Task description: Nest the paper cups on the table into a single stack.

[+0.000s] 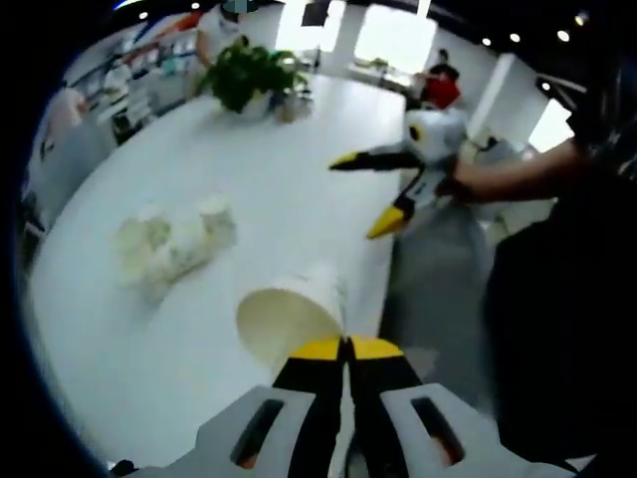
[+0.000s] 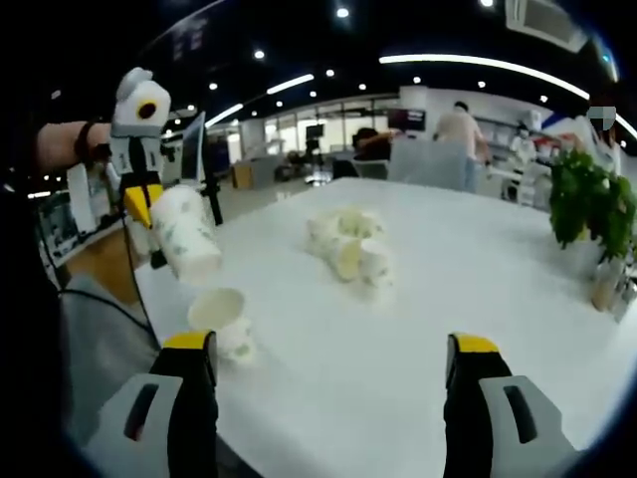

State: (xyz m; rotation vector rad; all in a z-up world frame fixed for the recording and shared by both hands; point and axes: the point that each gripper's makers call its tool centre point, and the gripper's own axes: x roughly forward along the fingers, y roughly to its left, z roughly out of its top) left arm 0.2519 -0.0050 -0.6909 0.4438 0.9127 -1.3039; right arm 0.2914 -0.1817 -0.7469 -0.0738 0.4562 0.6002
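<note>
- We note a large white table (image 1: 249, 189) in an open office with ceiling spot lights and bright windows; in the left gripper view a potted plant (image 1: 247, 75) stands on it at upper centre, and people sit or stand beyond the far edge.
- In the right gripper view the same table (image 2: 478, 299) fills the middle of the frame, with the plant (image 2: 589, 204) at the right edge.
- Left gripper (image 1: 346, 348): its yellow-tipped jaws rise from bottom centre and are pressed together on the rim of a paper cup (image 1: 289, 314), which lies on its side in the view with its open mouth turned toward lower left.
- In the right gripper view we see that left gripper (image 2: 139, 204) at upper left, held by a hand, with the held cup (image 2: 186, 236) hanging below its tip, above the table's near edge.
- Right gripper (image 2: 333, 344): jaws at lower left and lower right of its own view, set wide apart, nothing between them.
- In the left gripper view the right gripper (image 1: 363, 194) shows at centre right, jaws spread, off the table's edge.
- A loose cluster of cups (image 1: 169, 244) lies on the table at left centre of the left gripper view; in the right gripper view the cluster (image 2: 350, 249) is at centre.
- A single cup (image 2: 221, 317) rests on the table at lower left of the right gripper view, near the edge, mouth up.
</note>
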